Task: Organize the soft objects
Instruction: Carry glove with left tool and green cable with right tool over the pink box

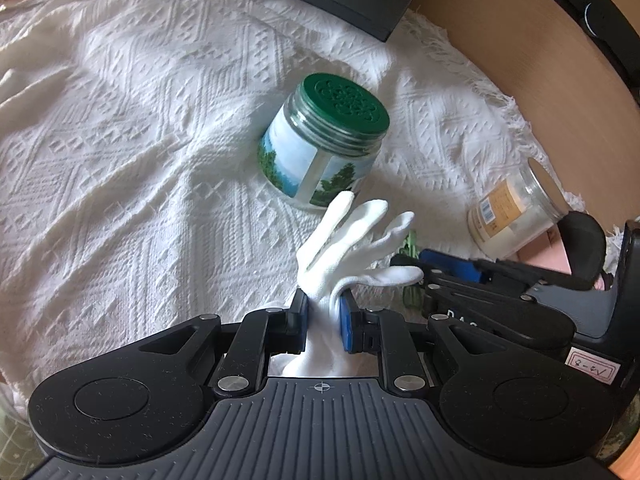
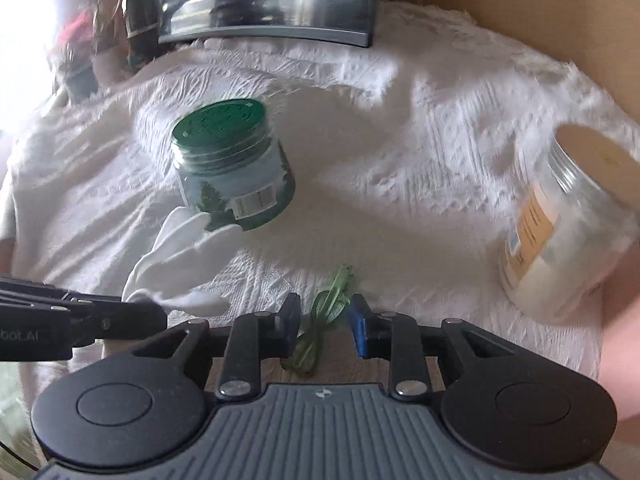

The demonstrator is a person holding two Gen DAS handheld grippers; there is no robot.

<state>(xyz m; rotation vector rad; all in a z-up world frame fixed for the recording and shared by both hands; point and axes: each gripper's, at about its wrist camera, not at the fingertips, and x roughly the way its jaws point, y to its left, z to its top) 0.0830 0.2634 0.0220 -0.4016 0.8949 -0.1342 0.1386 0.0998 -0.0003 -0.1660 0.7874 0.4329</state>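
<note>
Two handheld grippers worked over a white textured cloth (image 1: 140, 152) spread on a wooden table. The left gripper (image 1: 323, 316) pinched a white glove (image 1: 352, 248) near its cuff, blue pads pressed against the fabric, with the glove's fingers fanned toward one o'clock. A glass jar with a green lid (image 1: 324, 144) stood just past the glove fingers at twelve o'clock. A second, clear jar with a yellow label (image 1: 516, 208) stood well off at two o'clock. In the right wrist view, the right gripper (image 2: 325, 320) had its jaws narrowly parted around a small translucent green toy (image 2: 326, 312) lying on the cloth; whether the pads touched it I cannot tell. The glove appeared there at nine o'clock, the green-lidded jar at eleven o'clock.
</note>
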